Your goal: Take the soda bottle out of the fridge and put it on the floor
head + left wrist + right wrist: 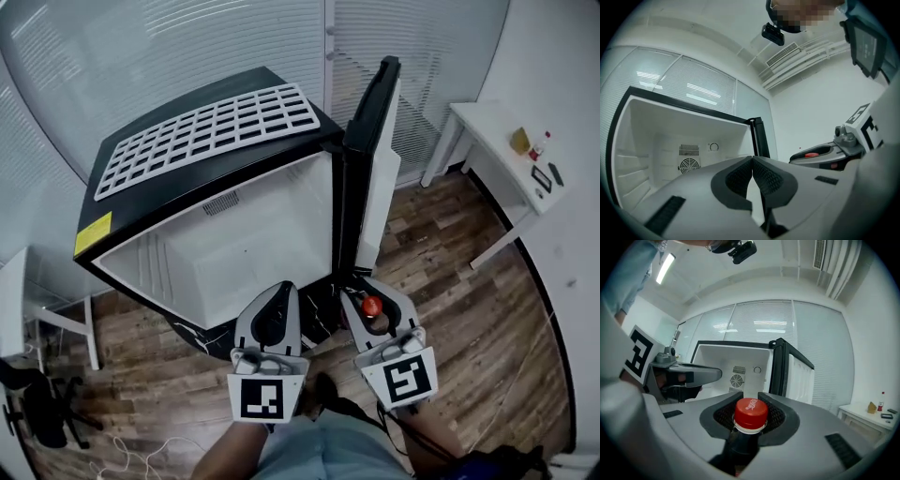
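Right claw [746, 401] around soda bottle [751, 414] neck

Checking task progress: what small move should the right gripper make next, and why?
Probably lower the right gripper toward the wooden floor on its right. Its jaws grip the soda bottle by the neck under the red cap, already outside the open, empty fridge, and that floor patch looks bare.

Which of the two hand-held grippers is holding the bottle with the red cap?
The right hand-held gripper: its jaws clamp the soda bottle just under the red cap. The left hand-held gripper has its jaws shut together with nothing between them.
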Tool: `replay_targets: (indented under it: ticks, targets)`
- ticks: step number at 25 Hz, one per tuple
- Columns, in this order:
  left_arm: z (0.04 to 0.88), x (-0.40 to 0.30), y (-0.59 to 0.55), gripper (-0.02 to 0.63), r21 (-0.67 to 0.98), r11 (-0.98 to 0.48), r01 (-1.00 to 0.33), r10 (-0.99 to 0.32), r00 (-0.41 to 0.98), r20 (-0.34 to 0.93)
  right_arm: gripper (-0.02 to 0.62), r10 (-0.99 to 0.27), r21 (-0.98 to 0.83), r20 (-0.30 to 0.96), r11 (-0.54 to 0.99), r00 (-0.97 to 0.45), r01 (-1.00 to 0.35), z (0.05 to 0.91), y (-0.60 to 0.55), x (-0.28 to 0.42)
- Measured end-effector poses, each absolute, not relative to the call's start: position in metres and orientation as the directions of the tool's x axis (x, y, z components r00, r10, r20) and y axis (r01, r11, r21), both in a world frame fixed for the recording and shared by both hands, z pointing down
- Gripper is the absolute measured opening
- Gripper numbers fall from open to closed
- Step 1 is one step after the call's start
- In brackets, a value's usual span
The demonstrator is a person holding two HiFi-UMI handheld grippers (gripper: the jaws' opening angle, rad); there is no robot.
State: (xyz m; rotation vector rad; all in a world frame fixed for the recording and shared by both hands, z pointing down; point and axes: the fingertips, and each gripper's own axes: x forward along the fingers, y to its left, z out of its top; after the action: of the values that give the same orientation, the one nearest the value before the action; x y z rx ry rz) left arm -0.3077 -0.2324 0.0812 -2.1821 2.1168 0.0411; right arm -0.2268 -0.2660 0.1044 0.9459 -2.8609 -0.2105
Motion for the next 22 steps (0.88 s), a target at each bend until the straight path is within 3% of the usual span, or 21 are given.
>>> replay_targets:
  ticks: [12, 22]
  targets:
    - [0.085, -0.26, -0.216, 0.017, -0.048, -0.344, -0.938, -0.934, 0.347, -0.088, 0.109, -0.816, 0.17, 0.059, 0.576, -0.575, -0.799, 0.104, -0.229, -0.177]
    - [0.098, -0.165, -0.182, 0.017, -0.057, -0.641, -0.765, -0.763, 0.644, -0.063, 0.109, -0.953, 0.16, 0.066, 0.304, -0.297, -0.939, 0.112, -0.165, -0.092]
